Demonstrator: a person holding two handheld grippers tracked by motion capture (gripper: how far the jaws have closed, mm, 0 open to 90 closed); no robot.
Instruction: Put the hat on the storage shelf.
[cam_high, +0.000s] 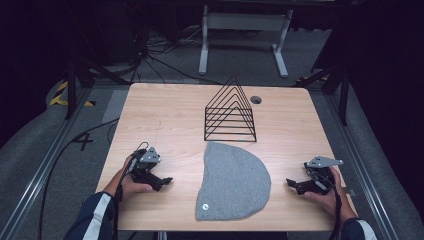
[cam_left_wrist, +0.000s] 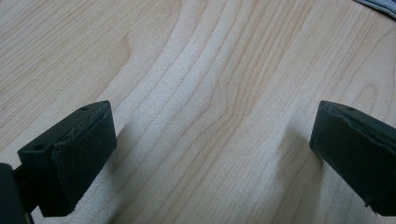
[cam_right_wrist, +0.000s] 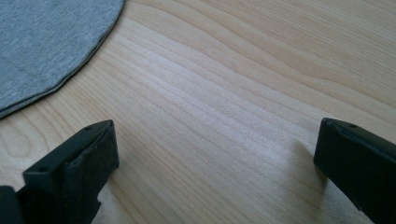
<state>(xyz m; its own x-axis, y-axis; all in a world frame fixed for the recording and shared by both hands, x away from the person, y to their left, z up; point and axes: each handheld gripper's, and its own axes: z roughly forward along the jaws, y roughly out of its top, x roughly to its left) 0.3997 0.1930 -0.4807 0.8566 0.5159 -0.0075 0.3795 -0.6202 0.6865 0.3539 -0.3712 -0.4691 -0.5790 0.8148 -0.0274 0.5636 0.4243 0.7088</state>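
Bright, even overhead light on the table (cam_high: 165, 115), dark surroundings; soft shadows, slightly blurred close-up fingers (cam_left_wrist: 74, 154).

High view: you look forward and down over the whole table (cam_high: 165, 115).
Gripper views: both sit close above the wood.
Shared: grey cloth (cam_right_wrist: 42, 42), at each view's edge.

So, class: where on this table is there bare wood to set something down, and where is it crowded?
Bare wood lies left of the wire rack toward the table edge, and right of it. The middle is crowded: the grey cloth lies just before the rack, with the left gripper and right gripper flanking it.
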